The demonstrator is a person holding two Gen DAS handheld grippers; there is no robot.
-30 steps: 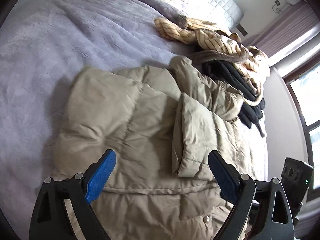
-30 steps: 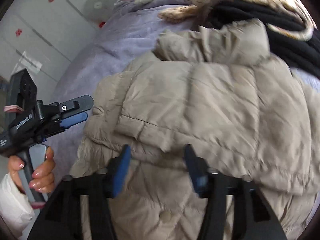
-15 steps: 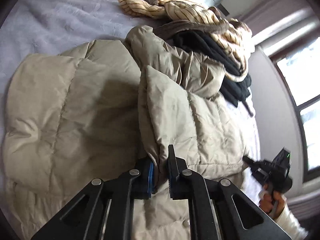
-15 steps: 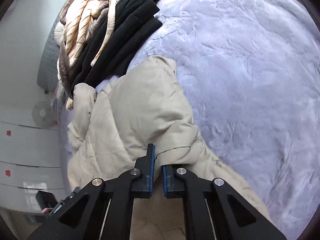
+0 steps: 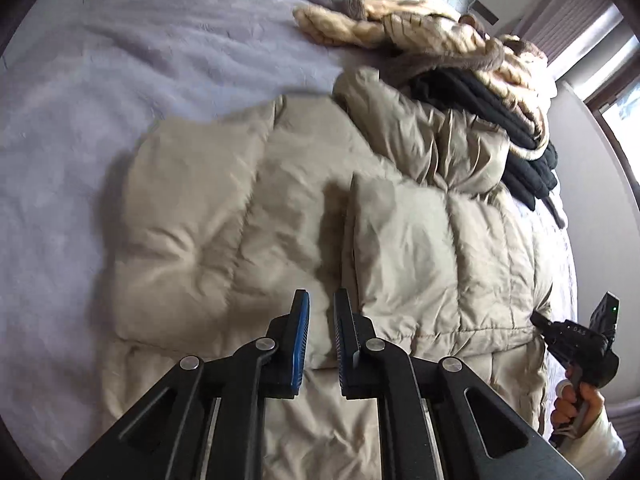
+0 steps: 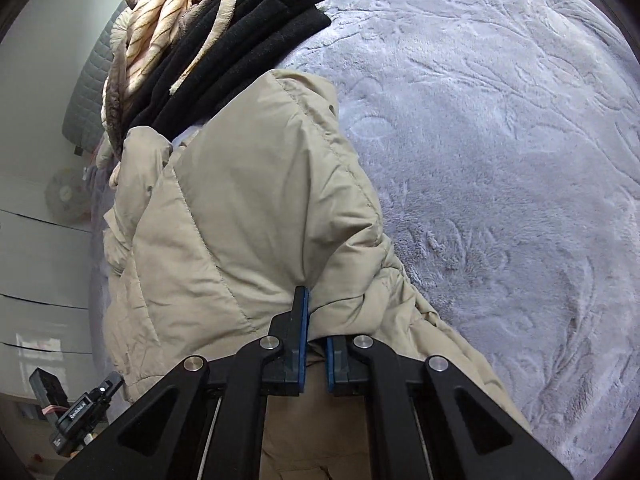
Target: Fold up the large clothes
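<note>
A beige puffer jacket point(image 5: 280, 208) lies on the lilac bed, both sides folded inward over its middle. My left gripper point(image 5: 321, 300) hovers just above the jacket's centre seam, its blue pads a narrow gap apart with nothing between them. My right gripper point(image 6: 316, 320) is shut on a pinch of the beige jacket point(image 6: 248, 208) at its right edge, lifting the fabric into a fold. The right gripper also shows in the left wrist view point(image 5: 576, 340) at the jacket's right side.
A pile of black and cream striped clothes point(image 5: 472, 64) lies beyond the jacket's collar, also in the right wrist view point(image 6: 224, 28). The lilac fleece blanket point(image 6: 500, 160) covers the bed. White drawers point(image 6: 36, 256) stand left; a window is at right.
My left gripper has let go of the folded flap and pulled back above the jacket. My right gripper still holds its pinch of the jacket edge.
</note>
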